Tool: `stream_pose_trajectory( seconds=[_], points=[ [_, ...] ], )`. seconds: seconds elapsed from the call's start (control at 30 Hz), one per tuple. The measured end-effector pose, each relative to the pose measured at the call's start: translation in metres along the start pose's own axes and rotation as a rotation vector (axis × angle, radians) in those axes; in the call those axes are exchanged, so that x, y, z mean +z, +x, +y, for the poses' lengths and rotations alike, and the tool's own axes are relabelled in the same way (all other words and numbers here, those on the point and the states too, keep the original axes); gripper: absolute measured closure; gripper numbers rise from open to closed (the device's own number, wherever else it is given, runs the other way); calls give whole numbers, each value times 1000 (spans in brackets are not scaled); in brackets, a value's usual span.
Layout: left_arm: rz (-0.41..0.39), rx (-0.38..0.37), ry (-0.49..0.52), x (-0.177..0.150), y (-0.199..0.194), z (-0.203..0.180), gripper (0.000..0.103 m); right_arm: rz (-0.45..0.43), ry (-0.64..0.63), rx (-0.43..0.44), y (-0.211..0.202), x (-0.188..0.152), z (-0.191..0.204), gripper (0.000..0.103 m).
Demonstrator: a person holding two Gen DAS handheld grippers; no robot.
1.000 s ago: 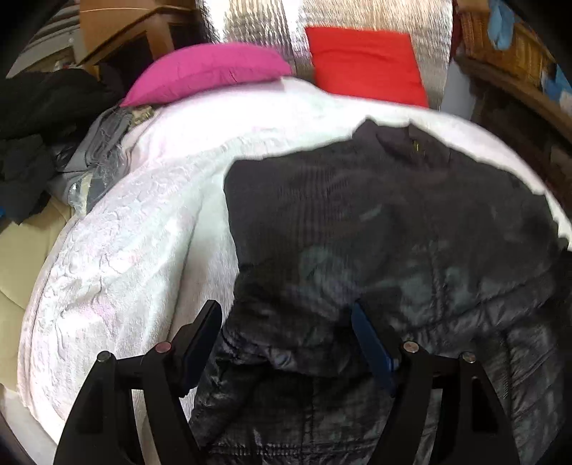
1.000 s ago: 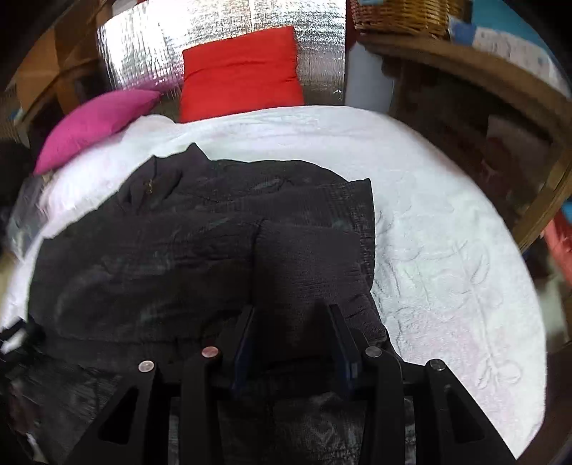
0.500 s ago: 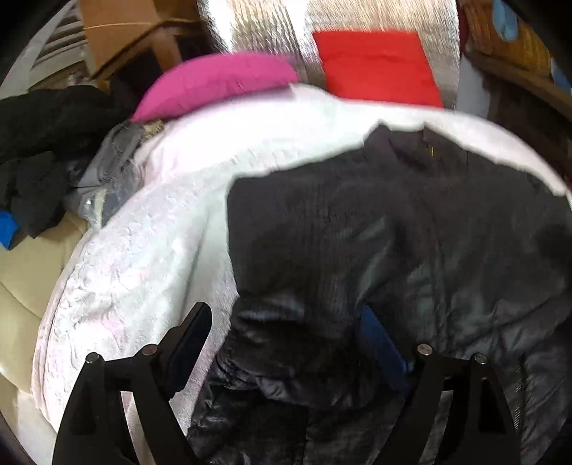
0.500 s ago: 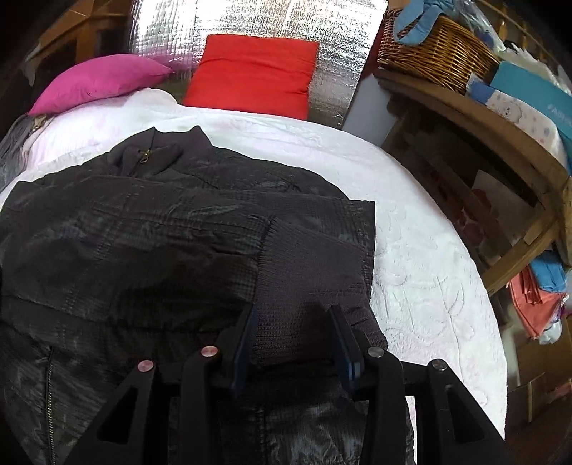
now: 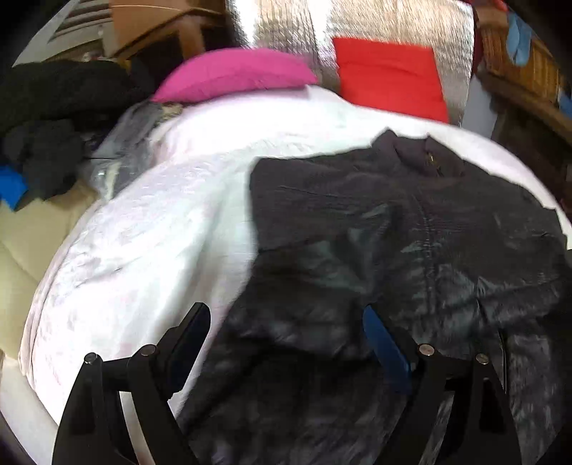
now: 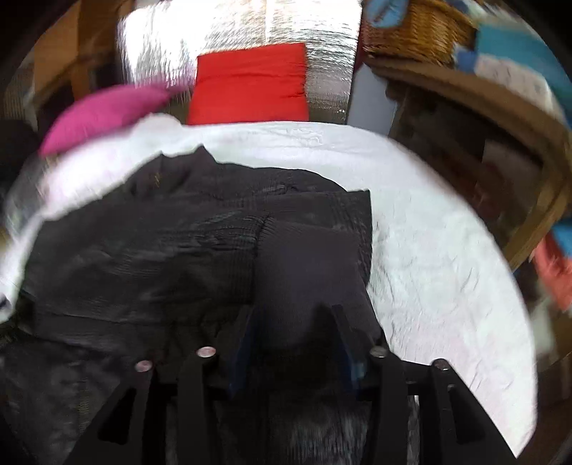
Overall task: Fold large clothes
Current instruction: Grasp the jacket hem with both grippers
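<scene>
A large black jacket (image 5: 411, 232) lies spread on a white bed cover (image 5: 161, 232), collar toward the pillows. My left gripper (image 5: 284, 314) stands open and wide over the jacket's left edge. One finger is above the cover and the other above the jacket, and the pads press on nothing. In the right wrist view the jacket (image 6: 143, 257) has a knit sleeve (image 6: 307, 257) folded across its front. My right gripper (image 6: 293, 314) straddles the sleeve's end. Its jaws are opening, with the sleeve still lying between them.
A pink pillow (image 5: 236, 73) and a red pillow (image 5: 389, 77) lean on a silver panel at the bed's head. Dark clothes (image 5: 53, 118) are piled left of the bed. A wicker basket (image 6: 418, 32) sits on a wooden shelf (image 6: 500, 107) to the right.
The left jaws have spread wider and that gripper has drifted slightly left along the jacket's edge. The right jaws have parted a little around the sleeve.
</scene>
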State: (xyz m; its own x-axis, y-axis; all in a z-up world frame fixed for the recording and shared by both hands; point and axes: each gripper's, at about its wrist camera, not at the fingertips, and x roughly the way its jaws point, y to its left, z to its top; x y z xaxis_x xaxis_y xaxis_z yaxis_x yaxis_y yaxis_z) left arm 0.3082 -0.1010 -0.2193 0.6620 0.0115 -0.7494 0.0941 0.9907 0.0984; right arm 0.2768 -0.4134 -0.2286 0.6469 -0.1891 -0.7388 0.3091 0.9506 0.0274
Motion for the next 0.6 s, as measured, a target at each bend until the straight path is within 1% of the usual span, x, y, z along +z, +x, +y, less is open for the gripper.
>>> stream_pose_trajectory(
  seconds=[0.07, 0.13, 0.17, 0.27, 0.3, 0.33, 0.37, 0.43, 0.47, 0.53, 0.6],
  points=[
    [-46, 30, -8, -15, -16, 17, 15, -11, 53, 58, -13, -6, -17, 50],
    [-68, 41, -21, -27, -27, 34, 15, -26, 85, 72, -24, -13, -33, 48],
    [-79, 41, -32, -38, -36, 44, 15, -32, 102, 80, -29, -17, -39, 47],
    [-100, 49, -38, -65, -54, 66, 15, -49, 183, 132, -50, -35, -62, 47],
    [-104, 51, -36, -71, -59, 71, 15, -58, 202, 148, -57, -40, -67, 46],
    [-106, 50, -37, -79, -64, 77, 15, -71, 222, 164, -67, -48, -72, 41],
    [-105, 40, -43, -88, -69, 84, 15, -85, 236, 174, -76, -57, -76, 36],
    [-89, 12, -65, -106, -80, 97, 15, -107, 248, 191, -90, -72, -81, 34],
    [-76, -9, -74, -114, -83, 101, 15, -111, 250, 211, -100, -85, -83, 34],
    [-32, -68, -85, -137, -89, 109, 15, -93, 236, 232, -107, -105, -84, 33],
    [23, -116, -91, -156, -88, 112, 15, -53, 210, 243, -115, -128, -85, 33]
  ],
)
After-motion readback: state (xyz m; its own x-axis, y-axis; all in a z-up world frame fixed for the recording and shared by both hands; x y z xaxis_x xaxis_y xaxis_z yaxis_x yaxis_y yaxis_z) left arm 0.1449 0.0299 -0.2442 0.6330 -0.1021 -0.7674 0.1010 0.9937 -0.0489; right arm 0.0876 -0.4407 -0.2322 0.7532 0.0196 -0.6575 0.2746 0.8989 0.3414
